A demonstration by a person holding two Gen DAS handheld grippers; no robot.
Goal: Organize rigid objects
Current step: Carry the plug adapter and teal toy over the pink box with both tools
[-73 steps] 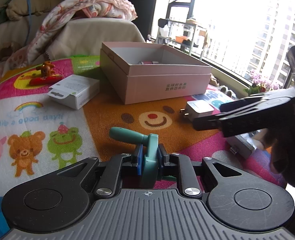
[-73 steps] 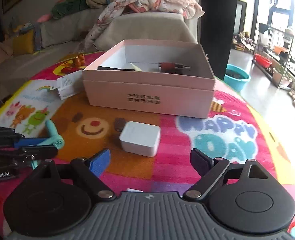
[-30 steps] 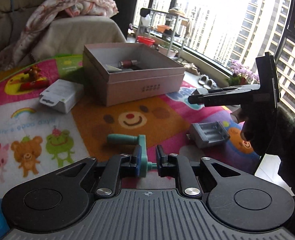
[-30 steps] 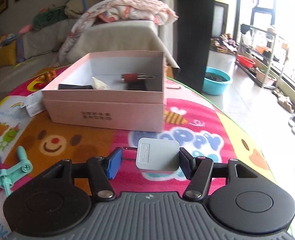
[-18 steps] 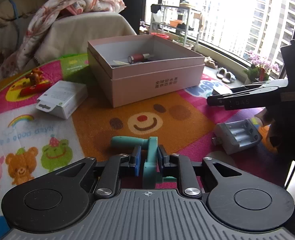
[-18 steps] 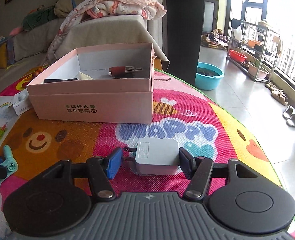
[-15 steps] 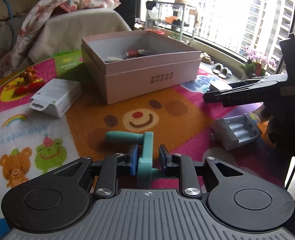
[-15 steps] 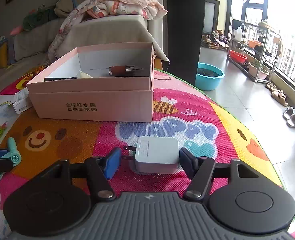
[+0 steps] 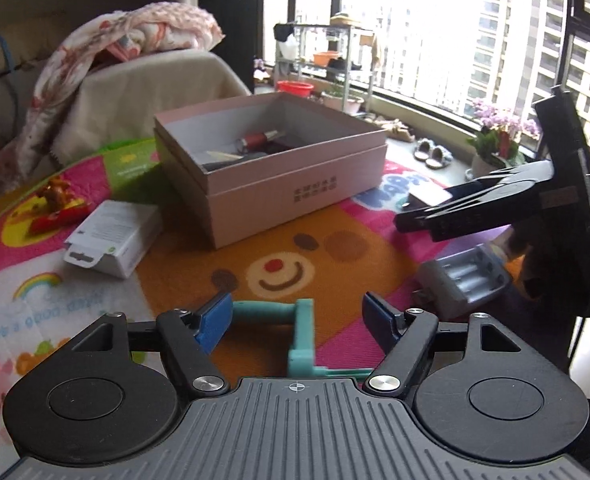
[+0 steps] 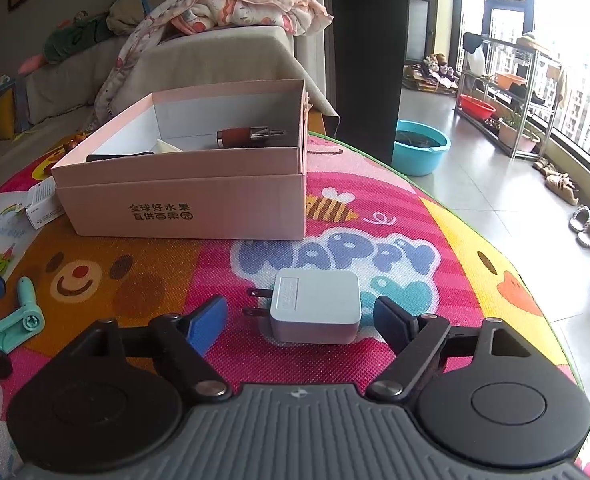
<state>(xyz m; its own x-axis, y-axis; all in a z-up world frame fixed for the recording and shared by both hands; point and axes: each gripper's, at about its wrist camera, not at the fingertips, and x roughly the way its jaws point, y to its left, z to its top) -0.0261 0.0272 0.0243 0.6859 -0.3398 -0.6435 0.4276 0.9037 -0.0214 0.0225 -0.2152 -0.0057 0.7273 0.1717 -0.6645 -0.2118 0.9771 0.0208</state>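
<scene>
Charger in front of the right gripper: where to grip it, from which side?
Grip the charger across its two flat side faces, coming in low from the front along the mat. It lies flat with prongs pointing left, so the left finger should land behind the prongs, on the body. The right gripper is open and already straddles it, so probably just close.

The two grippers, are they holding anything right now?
No. The left gripper is open around the teal plastic crank handle, and the right gripper is open around the white square plug charger.
</scene>
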